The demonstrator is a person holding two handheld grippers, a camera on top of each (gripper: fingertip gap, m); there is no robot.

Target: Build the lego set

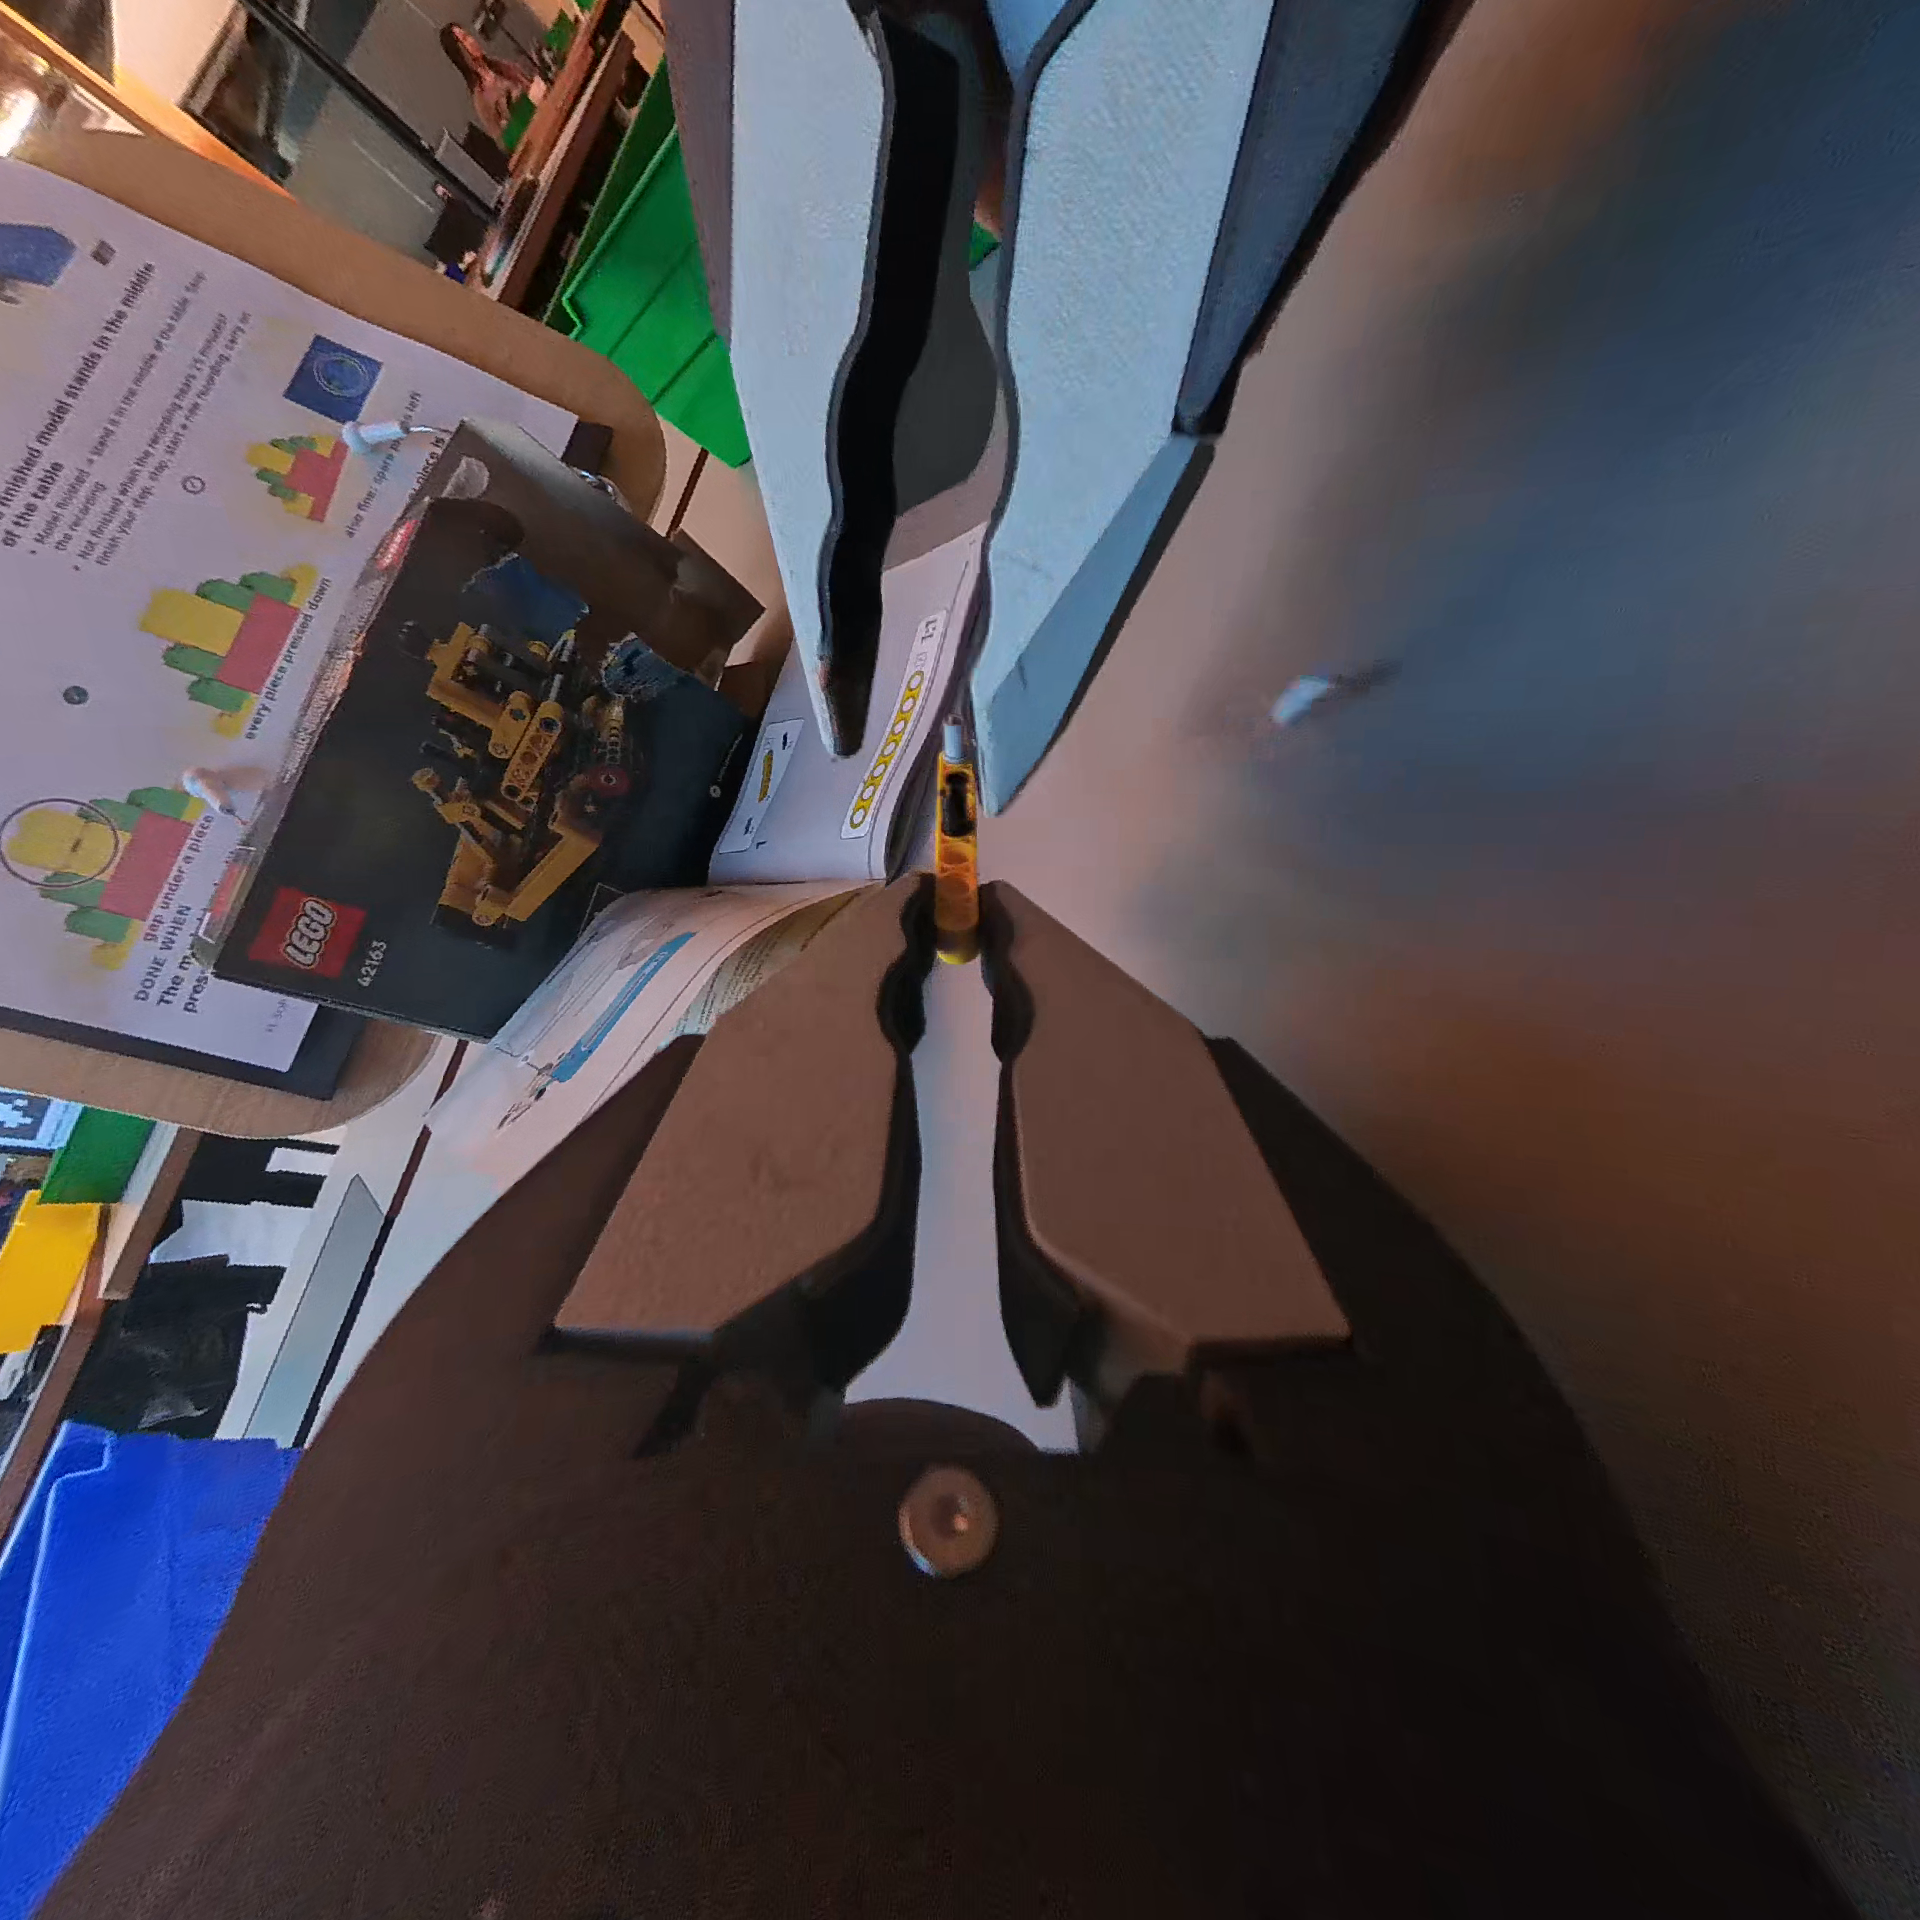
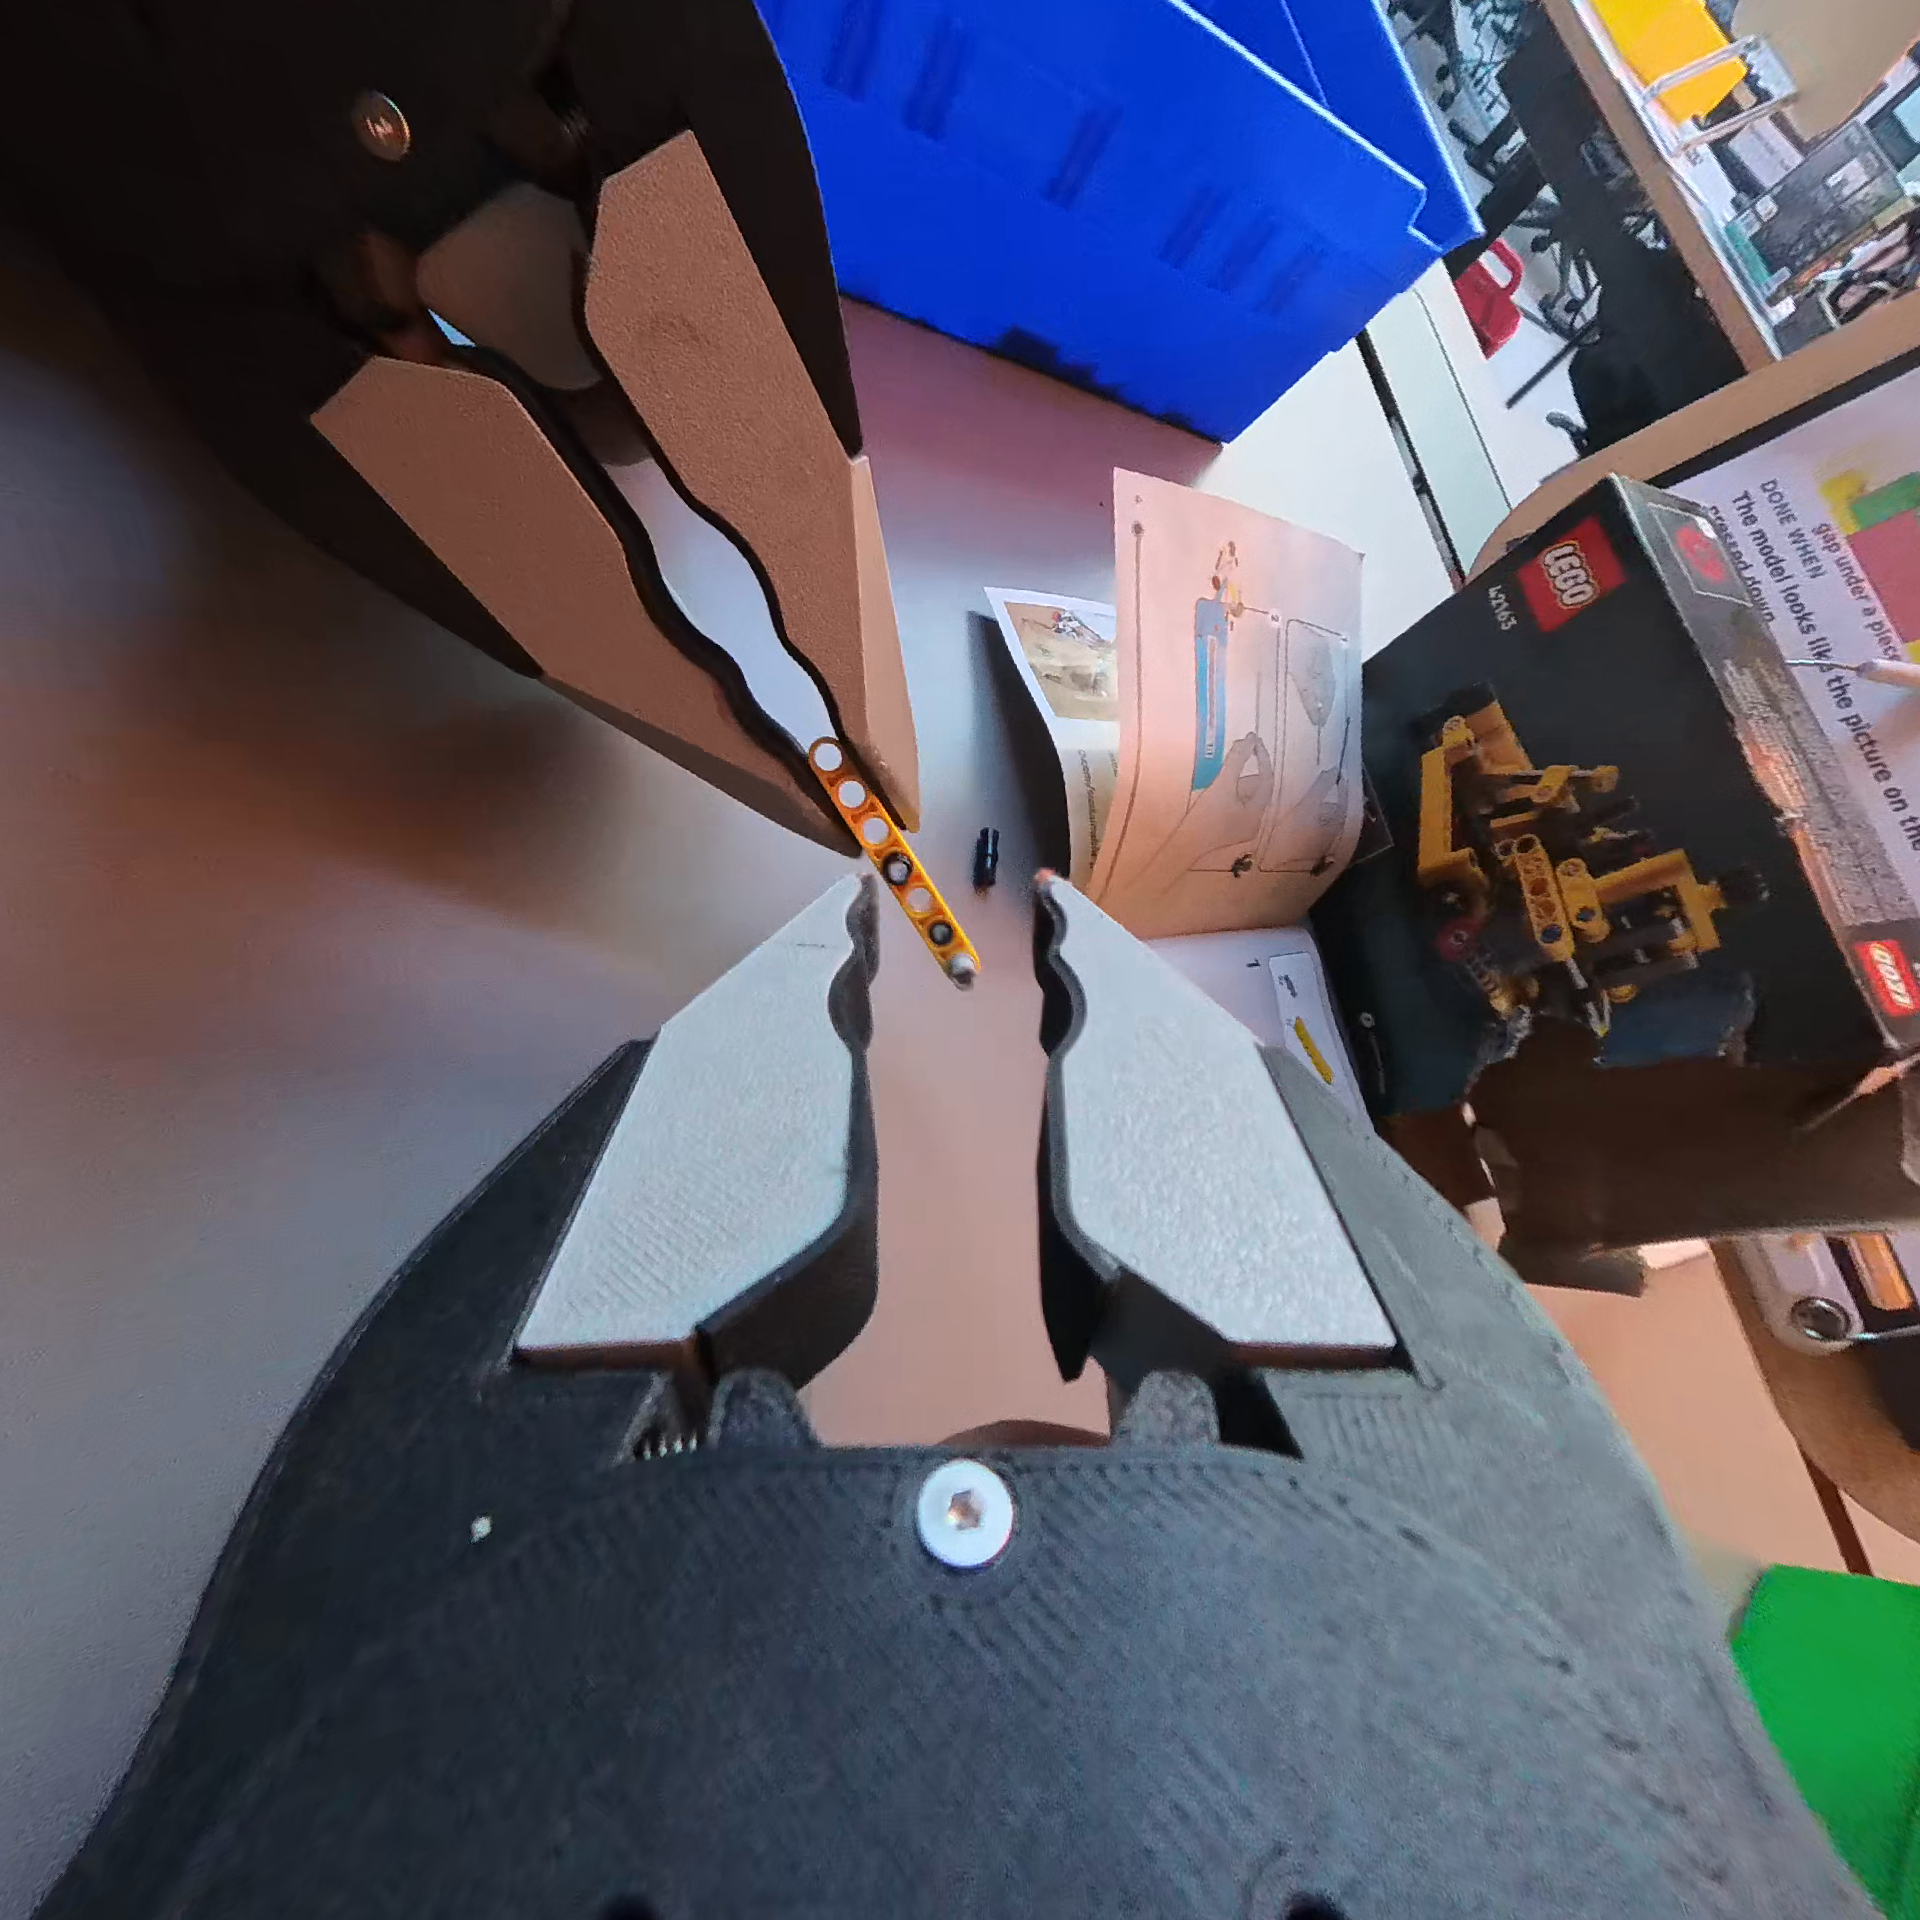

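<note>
My left gripper (image 1: 954, 902) is shut on one end of a thin yellow beam (image 1: 956, 831) with a row of holes and holds it above the table. In the right wrist view the beam (image 2: 896, 864) slants out of the left gripper (image 2: 885, 828); it carries black pins in two holes and a light grey pin (image 2: 962, 972) at its free end. My right gripper (image 2: 953, 891) is open and empty, its white pads either side of the beam's free end without touching it. It also shows in the left wrist view (image 1: 920, 774). A loose black pin (image 2: 985, 858) lies on the table just beyond.
An open instruction booklet (image 2: 1226, 727) lies behind the pin. The dark set box (image 2: 1610, 810) leans on a board with a printed sheet (image 1: 156, 520). Blue bins (image 2: 1091, 208) stand at the table's end, green bins (image 1: 644, 291) beyond. A small white piece (image 1: 1304, 696) lies on the table. My left and right fingertips are right by each other.
</note>
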